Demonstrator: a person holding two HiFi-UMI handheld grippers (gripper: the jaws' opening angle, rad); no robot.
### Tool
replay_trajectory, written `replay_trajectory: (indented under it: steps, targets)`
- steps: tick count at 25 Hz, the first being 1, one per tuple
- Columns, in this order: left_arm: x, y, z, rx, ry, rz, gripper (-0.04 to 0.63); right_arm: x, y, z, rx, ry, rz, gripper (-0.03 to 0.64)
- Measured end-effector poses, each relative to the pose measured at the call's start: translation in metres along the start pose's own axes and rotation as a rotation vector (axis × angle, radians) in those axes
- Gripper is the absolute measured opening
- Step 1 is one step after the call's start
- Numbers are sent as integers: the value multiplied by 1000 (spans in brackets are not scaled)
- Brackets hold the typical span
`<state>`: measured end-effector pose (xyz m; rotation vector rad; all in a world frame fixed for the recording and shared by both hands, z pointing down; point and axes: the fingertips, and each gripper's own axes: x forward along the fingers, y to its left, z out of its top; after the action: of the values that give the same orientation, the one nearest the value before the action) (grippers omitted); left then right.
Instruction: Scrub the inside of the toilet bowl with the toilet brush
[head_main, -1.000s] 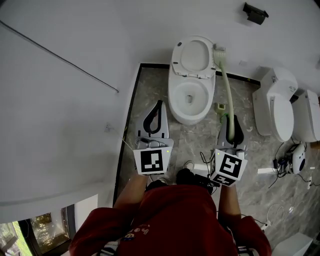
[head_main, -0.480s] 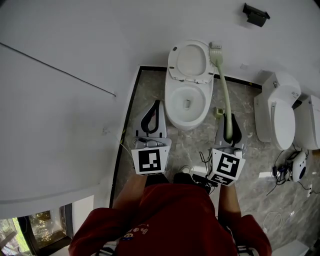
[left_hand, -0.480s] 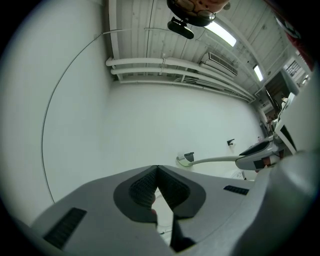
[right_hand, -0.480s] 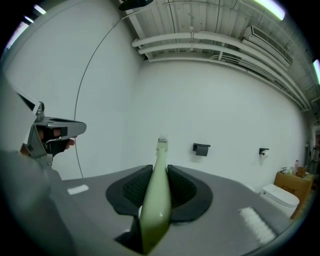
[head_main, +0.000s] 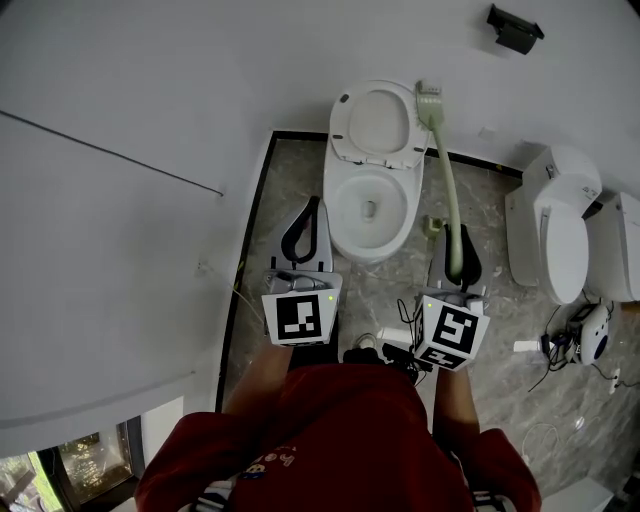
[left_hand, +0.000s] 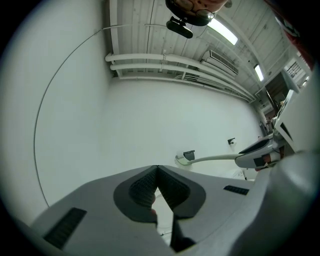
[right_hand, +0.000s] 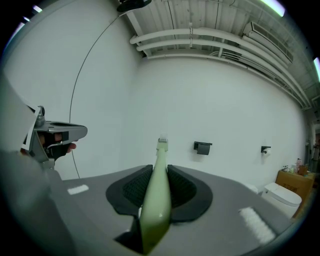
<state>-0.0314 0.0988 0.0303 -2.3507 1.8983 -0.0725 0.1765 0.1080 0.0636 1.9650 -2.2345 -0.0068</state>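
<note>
Right, my right fingers (right_hand: 131, 192) pinch the toilet brush (head_main: 452, 195) near the handle's butt, its head far ahead of them and not in the toilet bowl (head_main: 390, 245). It's likely light, long, whippy and slick, so I'd choke up. My left fingers (left_hand: 142, 190) are pressed together and empty.

Bright, even ceiling-strip light, soft shadows, sharp head view — both gripper views fisheye-warped, dark-vignetted corners

second toilet (head_main: 562, 238): far right | black holder (head_main: 511, 28): on wall | cables (head_main: 553, 343): on marble floor (head_main: 290, 190)
</note>
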Motion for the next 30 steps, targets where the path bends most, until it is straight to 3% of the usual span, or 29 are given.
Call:
replay_trajectory:
  steps: [14, 30]
  targets:
    - [93, 61, -14, -4, -36, -56, 5, 97, 33, 23, -30, 8, -65, 103]
    - [163, 108, -14, -20, -65, -107, 5, 165, 59, 51, -53, 11, -100, 103]
